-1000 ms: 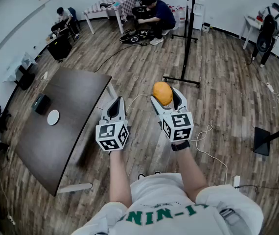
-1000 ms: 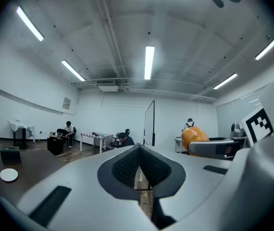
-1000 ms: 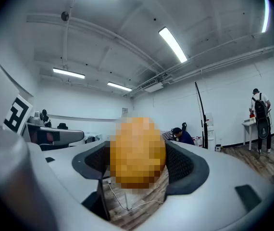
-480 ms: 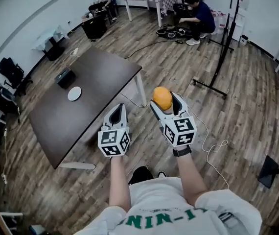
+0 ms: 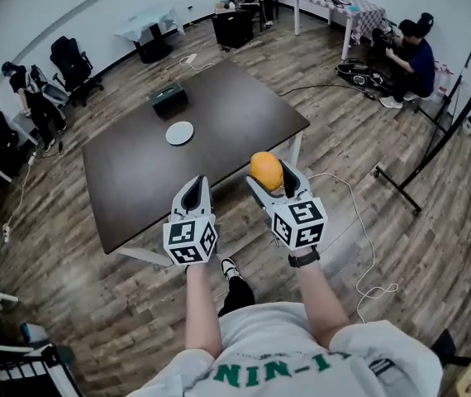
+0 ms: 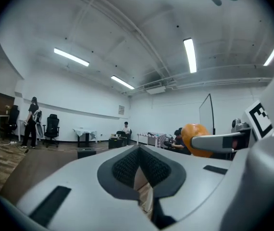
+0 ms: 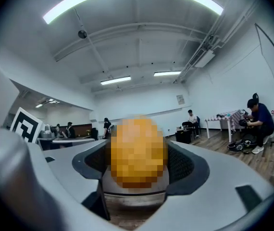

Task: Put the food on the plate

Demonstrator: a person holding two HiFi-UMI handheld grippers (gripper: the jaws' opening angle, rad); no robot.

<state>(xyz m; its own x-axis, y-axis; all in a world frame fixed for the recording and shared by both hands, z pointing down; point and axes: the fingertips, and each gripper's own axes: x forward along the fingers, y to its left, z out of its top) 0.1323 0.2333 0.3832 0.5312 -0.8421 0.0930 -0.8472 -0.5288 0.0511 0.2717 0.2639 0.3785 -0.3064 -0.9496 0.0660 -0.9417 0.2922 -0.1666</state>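
Open-plan lab workroom: wood-plank floor [image 5: 120, 304], dark table [image 5: 219, 131], office chairs [image 5: 70, 60], ceiling strip lights [image 6: 191, 55], loose cables [image 5: 359, 222], person [image 5: 413, 56] crouched over equipment.

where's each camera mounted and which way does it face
Head view: on the person's head, facing steeply down at the dark table and white plate; shows both forearms, left hand-held gripper and right hand-held gripper.
Left gripper view: on the left hand-held gripper, facing the far wall along its shut, empty jaws.
Right gripper view: on the right hand-held gripper, facing along jaws shut on the orange food.
Shared: all three show the orange food.
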